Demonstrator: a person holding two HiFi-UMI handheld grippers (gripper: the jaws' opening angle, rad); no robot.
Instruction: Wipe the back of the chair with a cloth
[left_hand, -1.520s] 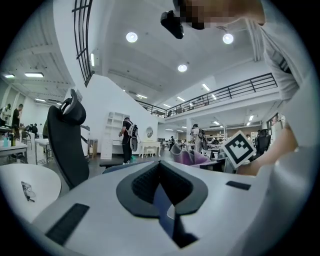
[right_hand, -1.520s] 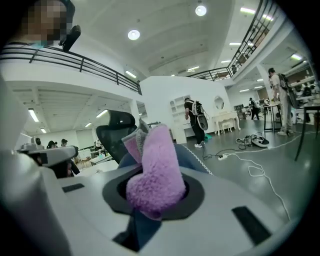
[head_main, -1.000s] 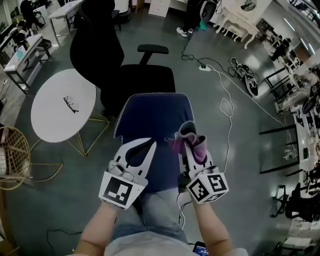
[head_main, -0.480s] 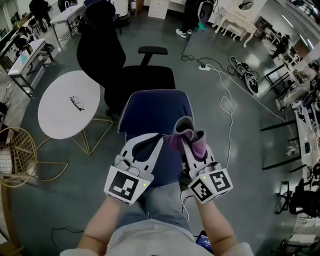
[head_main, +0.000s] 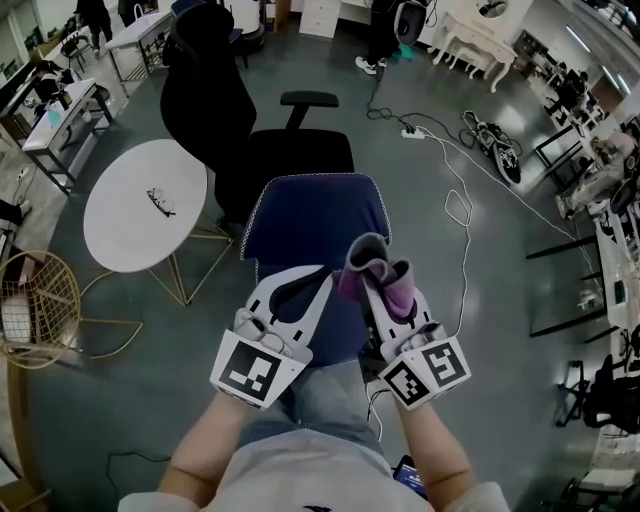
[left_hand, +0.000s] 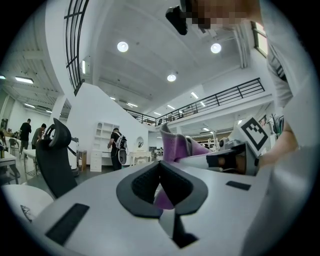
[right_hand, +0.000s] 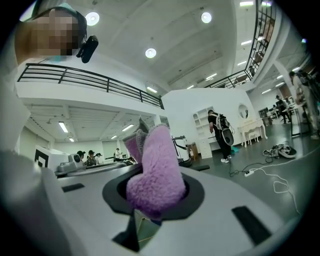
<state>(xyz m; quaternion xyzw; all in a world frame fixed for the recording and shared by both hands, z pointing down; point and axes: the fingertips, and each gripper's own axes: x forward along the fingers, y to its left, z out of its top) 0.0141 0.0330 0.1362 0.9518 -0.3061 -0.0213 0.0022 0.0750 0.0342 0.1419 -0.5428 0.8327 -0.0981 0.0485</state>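
Two tools, one cloth, two chairs. Left tool (head_main: 320, 274) is closed and empty; right tool (head_main: 384, 292) clamps the purple cloth (head_main: 374, 265) (fluffy, bunched between its jaws in the right gripper view). Only the head view shows the blue chair back (head_main: 315, 215) beneath both tools, with a black office chair (head_main: 290, 155) beyond.

White left tongs (head_main: 318, 275), right tongs (head_main: 372, 290), marker cubes (head_main: 246, 372), grey shirt (head_main: 300, 482), perhaps jeans (head_main: 322, 400)
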